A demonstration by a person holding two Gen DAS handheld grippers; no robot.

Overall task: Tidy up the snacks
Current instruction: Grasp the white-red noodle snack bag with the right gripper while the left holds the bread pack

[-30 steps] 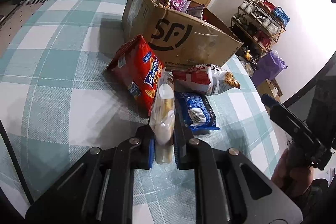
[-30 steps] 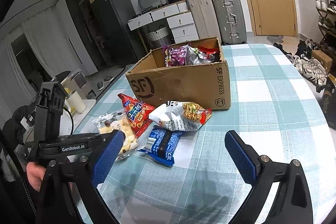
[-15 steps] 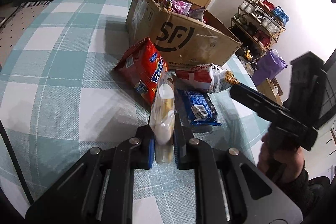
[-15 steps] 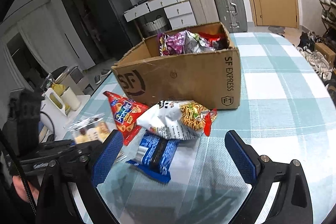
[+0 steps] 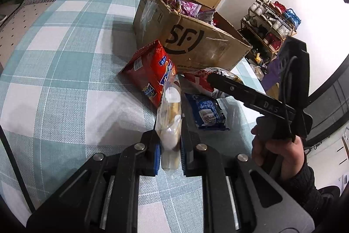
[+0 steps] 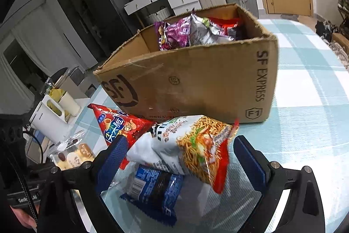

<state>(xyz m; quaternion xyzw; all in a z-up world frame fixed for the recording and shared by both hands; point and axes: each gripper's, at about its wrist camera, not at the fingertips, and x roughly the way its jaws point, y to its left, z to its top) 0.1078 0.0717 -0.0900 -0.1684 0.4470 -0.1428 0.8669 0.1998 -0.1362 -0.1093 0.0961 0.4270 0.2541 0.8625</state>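
Observation:
My left gripper (image 5: 170,153) is shut on a clear pack of small cakes (image 5: 170,117), held edge-on just above the checked cloth; the same cake pack (image 6: 74,154) shows in the right wrist view. My right gripper (image 6: 178,152) is open, its blue pads either side of a white noodle-snack bag (image 6: 192,145) without pressing it. Under that bag lies a blue cookie pack (image 6: 152,189), and a red chip bag (image 6: 117,126) leans beside it. Behind them stands an open cardboard box (image 6: 196,84) with several snack bags inside.
A teal and white checked cloth (image 5: 65,80) covers the table. A white kettle (image 6: 48,117) and cup stand off the table's left edge. Suitcases, drawers and a door fill the background; a shoe rack (image 5: 270,23) stands to the right. A hand (image 5: 277,150) grips the right tool.
The right gripper has come forward and down, from well short of the pile to straddling the noodle bag, still open. The left gripper has stayed put, holding the cake pack.

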